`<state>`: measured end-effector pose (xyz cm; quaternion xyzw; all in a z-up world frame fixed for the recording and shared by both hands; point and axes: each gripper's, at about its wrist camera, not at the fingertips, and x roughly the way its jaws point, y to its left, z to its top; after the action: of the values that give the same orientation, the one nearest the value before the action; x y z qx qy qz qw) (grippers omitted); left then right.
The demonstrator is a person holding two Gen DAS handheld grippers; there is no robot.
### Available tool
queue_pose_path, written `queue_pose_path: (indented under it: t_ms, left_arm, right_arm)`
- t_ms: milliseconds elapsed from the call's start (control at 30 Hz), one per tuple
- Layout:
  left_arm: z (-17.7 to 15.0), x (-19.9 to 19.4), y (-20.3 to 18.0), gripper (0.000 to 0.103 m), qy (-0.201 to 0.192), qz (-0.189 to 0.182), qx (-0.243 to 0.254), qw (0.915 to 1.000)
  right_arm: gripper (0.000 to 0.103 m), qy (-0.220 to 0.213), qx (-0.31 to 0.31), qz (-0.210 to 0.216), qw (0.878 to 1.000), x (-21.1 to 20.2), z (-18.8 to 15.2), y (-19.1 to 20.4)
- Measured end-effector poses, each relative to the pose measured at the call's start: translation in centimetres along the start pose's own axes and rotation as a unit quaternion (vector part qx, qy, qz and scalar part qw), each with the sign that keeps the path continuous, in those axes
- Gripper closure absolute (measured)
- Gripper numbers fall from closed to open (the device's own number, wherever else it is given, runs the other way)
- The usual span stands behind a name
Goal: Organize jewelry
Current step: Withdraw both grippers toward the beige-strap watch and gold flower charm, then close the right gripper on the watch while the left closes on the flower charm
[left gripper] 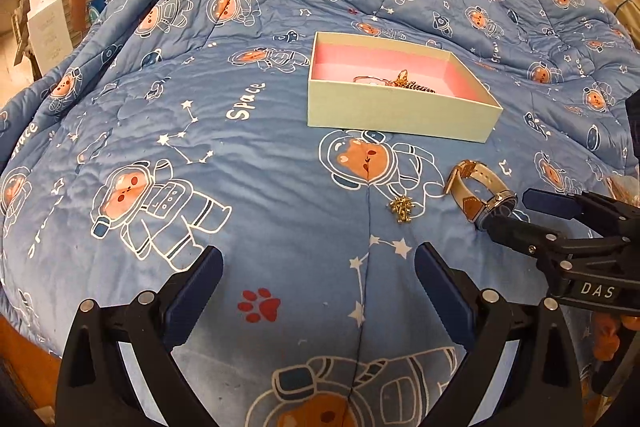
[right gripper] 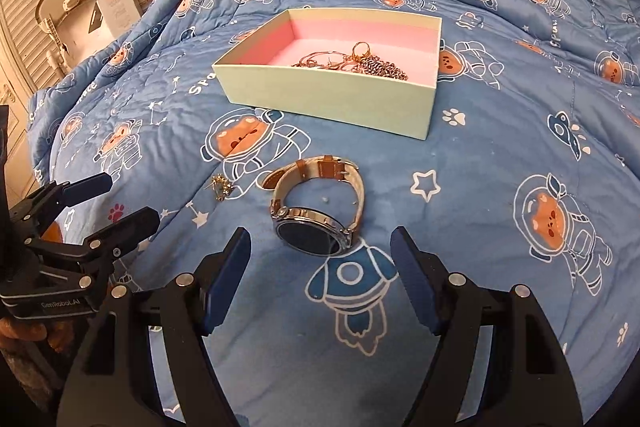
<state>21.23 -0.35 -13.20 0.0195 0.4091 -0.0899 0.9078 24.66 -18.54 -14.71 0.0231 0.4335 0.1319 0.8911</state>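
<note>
Right gripper [right gripper: 320, 259]: spread wide, empty, hovering just short of the watch.
Left gripper [left gripper: 318, 277]: spread too, holding nothing, near the charm.
Watch [right gripper: 318, 205]: on the bed [right gripper: 480, 155] between right fingers and box; likely heaviest piece, case hard and slick, glass scratchable; strap looped upright, stiff enough to pinch; best hold probably across the case or strap near the lugs.
Charm [right gripper: 221, 186]: just left of the watch, tiny, light, spiky; prone to sinking into soft quilt.
Box [right gripper: 320, 95]: beyond both, open, light card, liable to slide; chains [right gripper: 360, 61] already inside, tangle-prone.
Obstacles: none between watch and box.
</note>
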Motion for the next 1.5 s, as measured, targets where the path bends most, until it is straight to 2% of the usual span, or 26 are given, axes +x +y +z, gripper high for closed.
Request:
queue_pose_path:
  t_ms: [200, 267, 400, 567, 767, 833, 933, 1200, 1267, 1500]
  left_arm:
    - [-0.2, -0.2, 0.1, 0.009, 0.000, 0.000, -0.004, 1.0000]
    - [-0.2, -0.1, 0.0, 0.009, 0.001, 0.002, -0.004, 1.0000]
    - [-0.3, 0.1, -0.2, 0.009, 0.003, -0.002, -0.002, 1.0000]
    - [0.0, 0.3, -0.9, 0.013, 0.001, -0.012, 0.008, 0.9999]
    - [0.6, 1.1, -2.4, 0.027, 0.003, -0.026, 0.034, 0.9991]
    - [0.9, 1.7, -3.0, 0.038, 0.007, -0.031, 0.045, 0.9985]
    - [1.4, 2.8, -3.7, 0.048, 0.017, -0.041, 0.055, 0.9975]
    - [2.4, 4.5, -5.2, 0.069, 0.028, -0.049, 0.073, 0.9957]
    - [2.4, 4.6, -5.3, 0.081, 0.029, -0.057, 0.076, 0.9950]
    - [2.3, 4.8, -5.7, 0.085, 0.029, -0.053, 0.085, 0.9946]
  right_arm:
    - [0.033, 0.009, 0.012, -0.013, 1.000, 1.7, 0.1, 0.4]
    - [0.043, 0.008, 0.020, -0.022, 1.000, 2.0, 0.2, 0.2]
    - [0.053, 0.007, 0.024, -0.018, 1.000, 2.2, 0.4, 0.0]
    - [0.055, 0.002, 0.015, -0.018, 1.000, 2.0, 0.1, 0.0]
    - [0.056, 0.000, 0.023, -0.013, 1.000, 1.4, 0.1, -0.6]
    - [0.056, 0.001, 0.024, -0.016, 1.000, 1.3, 0.0, -0.9]
    - [0.056, 0.002, 0.027, -0.019, 0.999, 1.1, -0.2, -1.4]
    - [0.055, 0.002, 0.027, -0.022, 0.999, 1.0, -0.5, -1.7]
    - [0.055, 0.002, 0.025, -0.024, 0.999, 1.1, -0.5, -1.7]
    - [0.055, 0.001, 0.025, -0.024, 0.999, 1.1, -0.6, -1.7]
